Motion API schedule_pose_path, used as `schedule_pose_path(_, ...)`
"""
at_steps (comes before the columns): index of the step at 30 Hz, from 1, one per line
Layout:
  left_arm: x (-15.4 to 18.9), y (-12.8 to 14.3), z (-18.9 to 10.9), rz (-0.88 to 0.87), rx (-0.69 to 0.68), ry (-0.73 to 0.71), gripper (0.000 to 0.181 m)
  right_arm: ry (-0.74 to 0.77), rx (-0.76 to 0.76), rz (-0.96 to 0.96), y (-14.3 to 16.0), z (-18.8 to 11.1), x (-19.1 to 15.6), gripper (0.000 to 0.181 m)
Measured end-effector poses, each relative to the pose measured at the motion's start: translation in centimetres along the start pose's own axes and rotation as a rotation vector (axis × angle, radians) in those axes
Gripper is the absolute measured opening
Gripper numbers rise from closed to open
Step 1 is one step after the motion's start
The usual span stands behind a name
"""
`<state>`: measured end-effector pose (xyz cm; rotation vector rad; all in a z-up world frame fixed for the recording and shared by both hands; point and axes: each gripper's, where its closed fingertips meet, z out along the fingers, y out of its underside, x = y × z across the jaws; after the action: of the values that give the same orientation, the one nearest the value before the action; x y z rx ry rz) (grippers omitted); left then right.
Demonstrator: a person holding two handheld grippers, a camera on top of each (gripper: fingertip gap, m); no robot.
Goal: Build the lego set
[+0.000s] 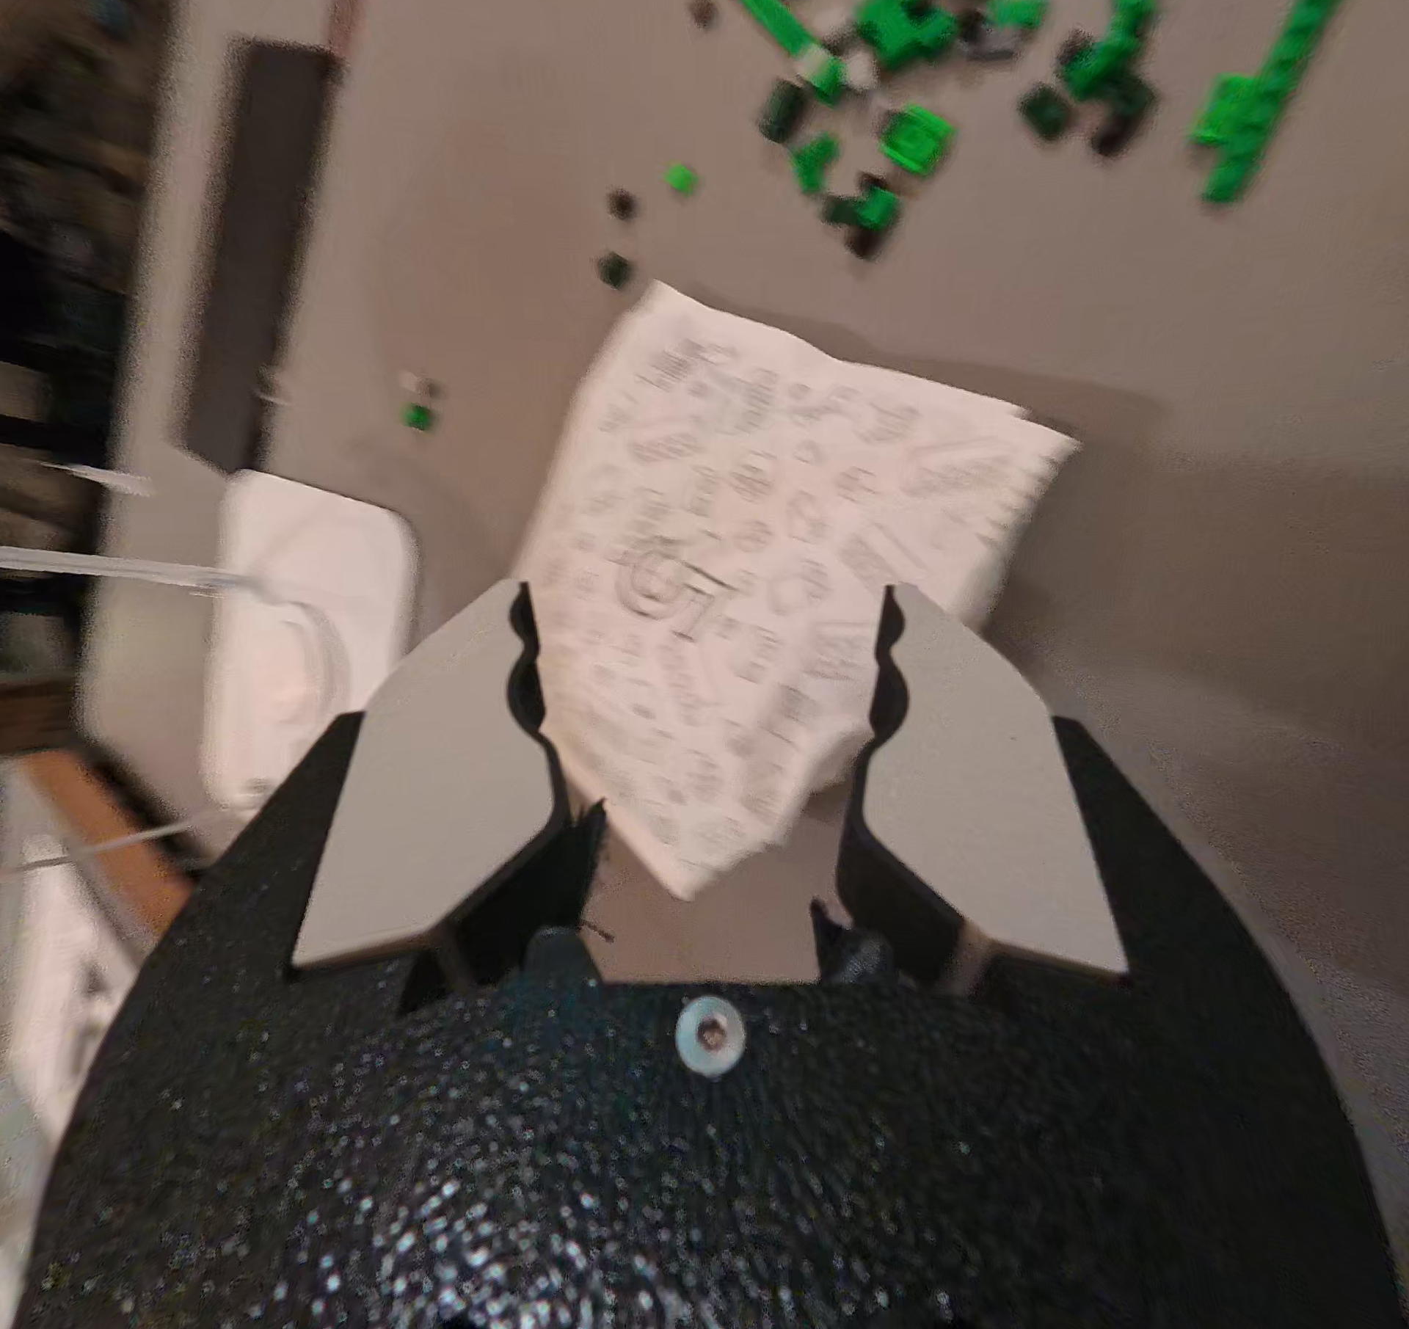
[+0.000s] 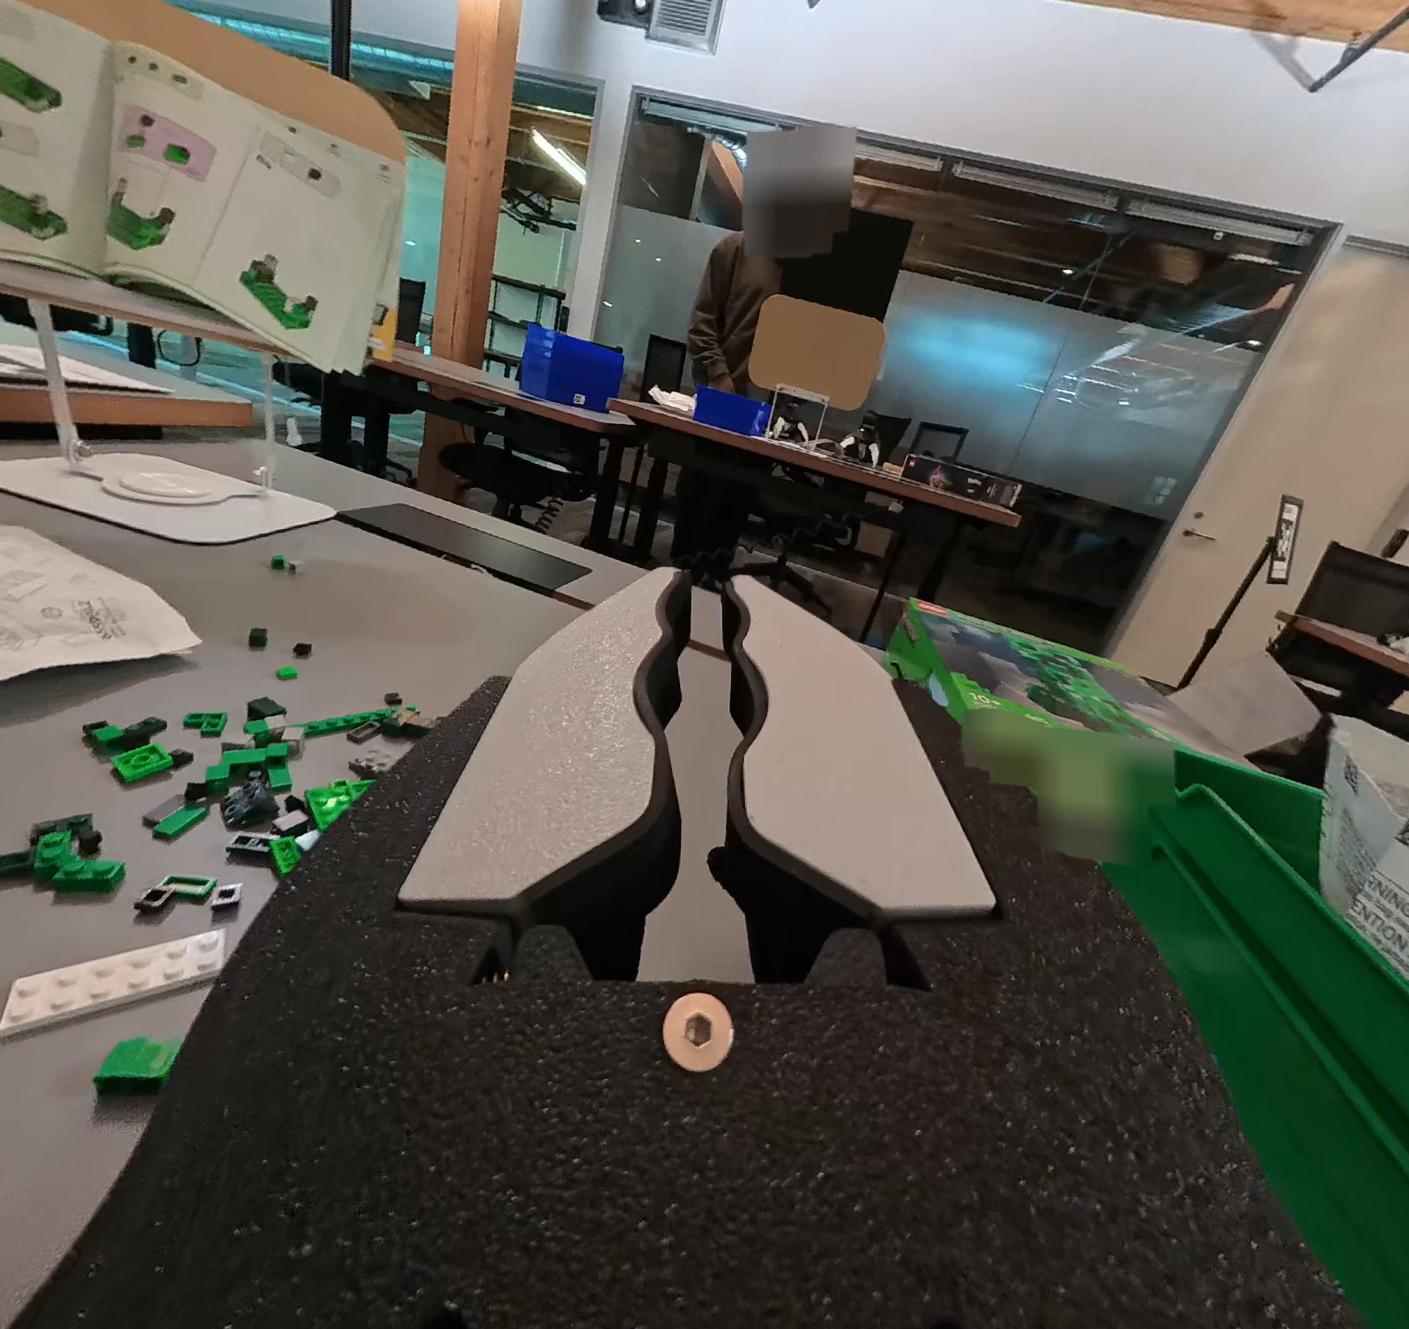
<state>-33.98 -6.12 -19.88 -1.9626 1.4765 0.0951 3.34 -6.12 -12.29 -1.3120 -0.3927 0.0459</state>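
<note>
Loose green, black and grey lego pieces (image 1: 900, 34) lie scattered on the grey table (image 1: 1144, 682), far ahead of my left gripper (image 1: 705, 595). That gripper is open and empty, hovering over a white printed paper bag (image 1: 762, 530); the view is blurred. A long green plate (image 1: 1288, 57) lies at the far right. In the right wrist view the pieces (image 2: 229, 781) sit left of my right gripper (image 2: 705, 579), which is shut on nothing and raised above the table. A white plate (image 2: 114, 976) and a green brick (image 2: 137, 1064) lie near left. The paper bag (image 2: 69, 614) is at the left.
An open instruction booklet (image 2: 190, 164) rests on a stand with a white base (image 2: 168, 499), also seen in the left wrist view (image 1: 305, 606). A green bin (image 2: 1281, 949) and the lego box (image 2: 1029, 675) stand at the right. A black slab (image 2: 465, 545) lies near the table's far edge. A person stands at tables behind. The green brick (image 2: 137, 1064) is about 20 centimeters from my right fingertips and 25 centimeters from my left.
</note>
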Motion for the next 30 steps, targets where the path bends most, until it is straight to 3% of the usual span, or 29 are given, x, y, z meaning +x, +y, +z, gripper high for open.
schedule_pose_path(2, -4.6, -1.6, -0.3, 0.038, 0.075, -0.211, 0.063, -0.039, -0.015, -0.005, 0.2, 0.0, -0.9, 0.007)
schedule_pose_path(5, -11.8, -3.1, -1.3, 0.072, 0.112, -0.527, 0.061, -0.077, -0.043, -0.039, 0.6, 0.0, -2.0, 0.007)
schedule_pose_path(10, -21.0, -2.7, -1.5, 0.226, -0.047, -0.972, 0.062, -0.086, -0.078, -0.105, 1.3, -0.1, -3.0, 0.007)
schedule_pose_path(12, -23.0, -2.1, -0.3, 0.29, -0.094, -1.012, 0.062, -0.098, -0.079, -0.103, 1.4, -0.1, -3.4, 0.007)
schedule_pose_path(16, -25.5, -0.2, 1.6, 0.257, -0.138, -1.009, 0.065, -0.114, -0.083, -0.107, 1.6, 0.0, -3.8, 0.007)
schedule_pose_path(30, -27.3, 0.9, 0.4, 0.186, -0.085, -1.088, 0.06, -0.12, -0.124, -0.111, 2.8, 0.5, -4.1, 0.007)
